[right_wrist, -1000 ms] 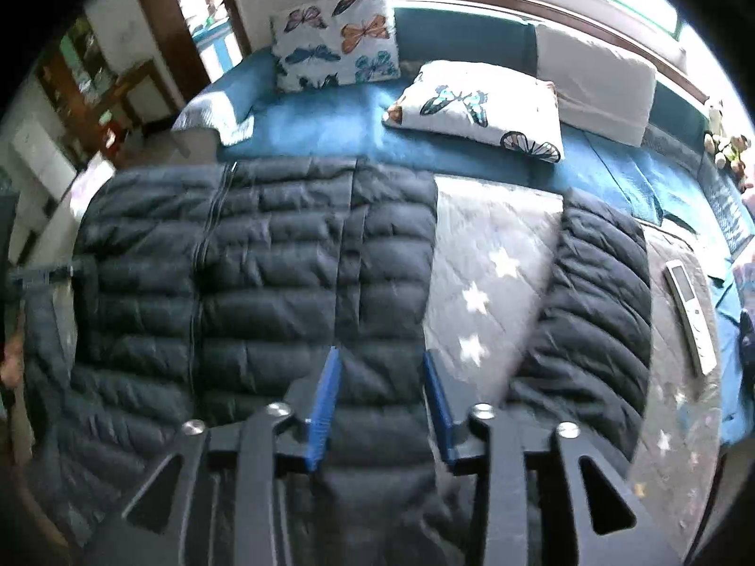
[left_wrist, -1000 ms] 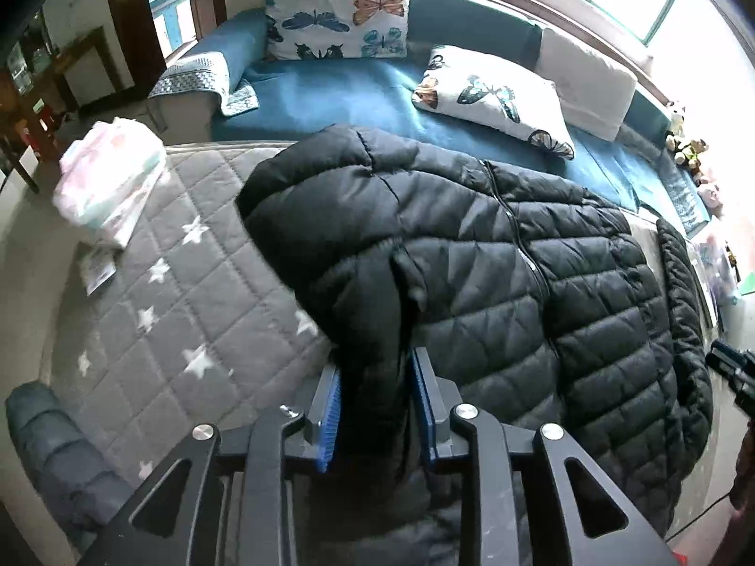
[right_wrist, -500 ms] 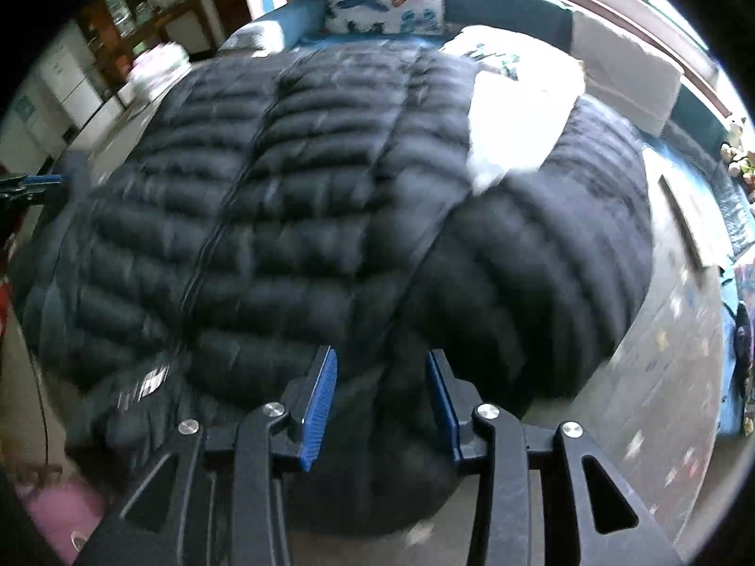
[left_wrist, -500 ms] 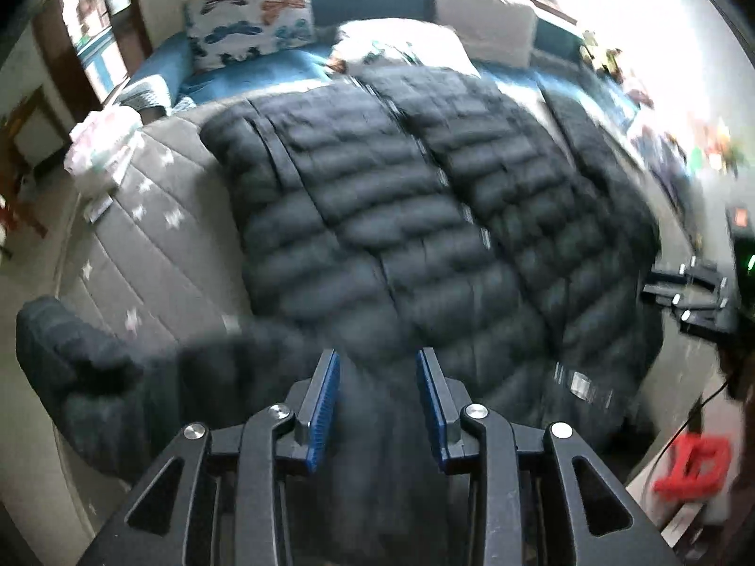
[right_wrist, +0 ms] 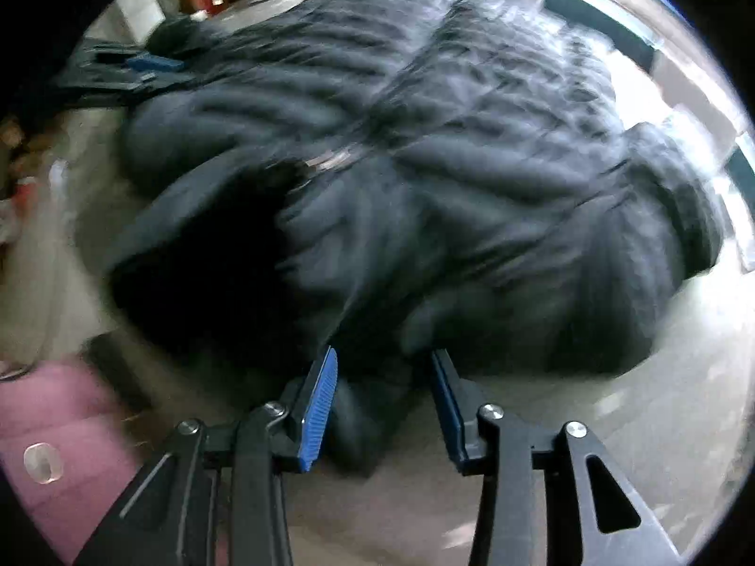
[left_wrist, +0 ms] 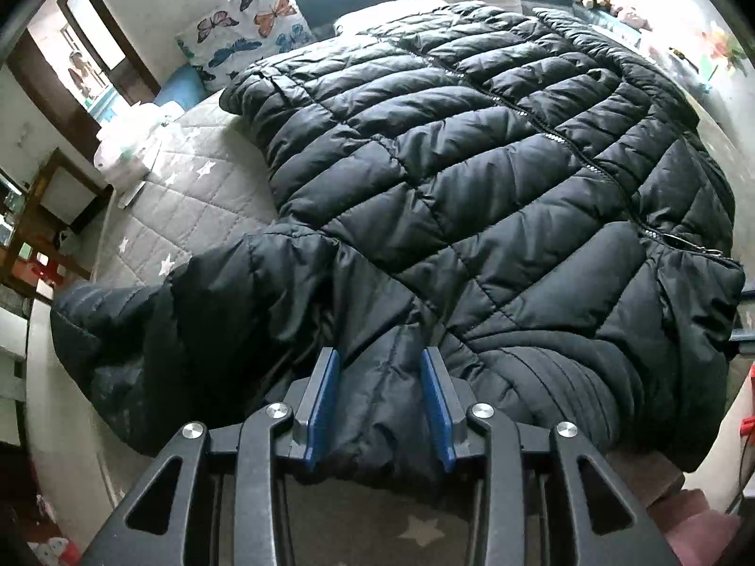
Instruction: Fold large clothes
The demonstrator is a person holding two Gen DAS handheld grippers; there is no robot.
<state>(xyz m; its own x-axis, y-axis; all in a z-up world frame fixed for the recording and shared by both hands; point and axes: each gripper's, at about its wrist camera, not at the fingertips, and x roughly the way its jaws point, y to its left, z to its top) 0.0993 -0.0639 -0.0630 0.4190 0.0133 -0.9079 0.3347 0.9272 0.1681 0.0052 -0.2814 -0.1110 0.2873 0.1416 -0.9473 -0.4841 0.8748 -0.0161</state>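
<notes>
A large black quilted puffer jacket lies spread, zipper side up, on a grey star-patterned mattress. My left gripper is shut on the jacket's near edge, with fabric bunched between its blue pads. One sleeve hangs over the mattress's left edge. The right wrist view is blurred by motion. There the jacket fills the frame, and my right gripper holds a fold of its edge between its blue pads, the right pad standing a little wider.
A butterfly-print pillow and a blue sofa are behind the mattress. A pale bundle lies at its far left corner. A pink object lies low on the left in the right wrist view.
Both grippers have pulled the jacket's edge back toward me and lowered it. The jacket now lies flatter and wider. The right camera has swung, and its view is blurred.
</notes>
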